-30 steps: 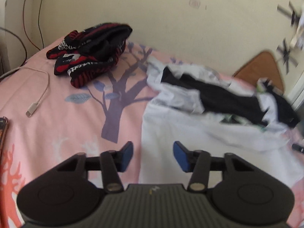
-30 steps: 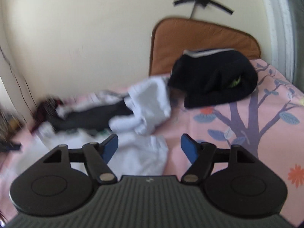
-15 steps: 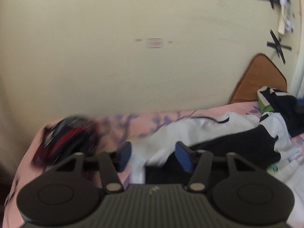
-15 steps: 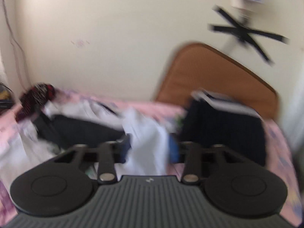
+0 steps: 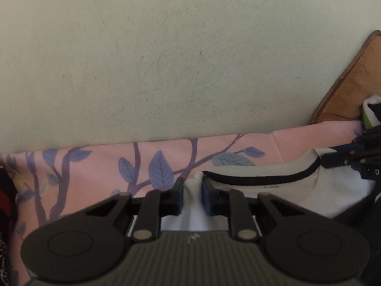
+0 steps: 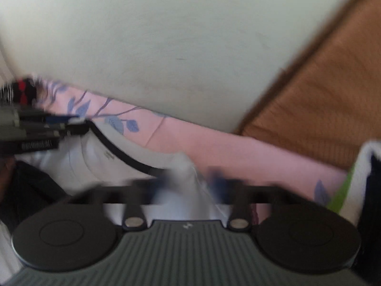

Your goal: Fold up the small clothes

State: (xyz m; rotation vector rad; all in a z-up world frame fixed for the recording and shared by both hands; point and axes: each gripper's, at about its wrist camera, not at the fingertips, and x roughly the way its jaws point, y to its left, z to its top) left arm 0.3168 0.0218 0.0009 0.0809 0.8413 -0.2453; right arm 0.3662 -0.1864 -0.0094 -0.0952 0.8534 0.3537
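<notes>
Each hand-held gripper, left (image 5: 192, 191) and right (image 6: 188, 181), is closing on a shoulder of the white T-shirt (image 5: 262, 183), collar stretched between them.

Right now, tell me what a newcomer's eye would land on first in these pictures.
First, the white shirt with its black collar trim, lying on the pink bedsheet printed with purple branches, close to the pale wall. The left gripper is closing on a pinch of its cloth at one shoulder; the right gripper has a bunch of the same cloth between its fingers at the other. A brown cushion leans against the wall on the right.
</notes>
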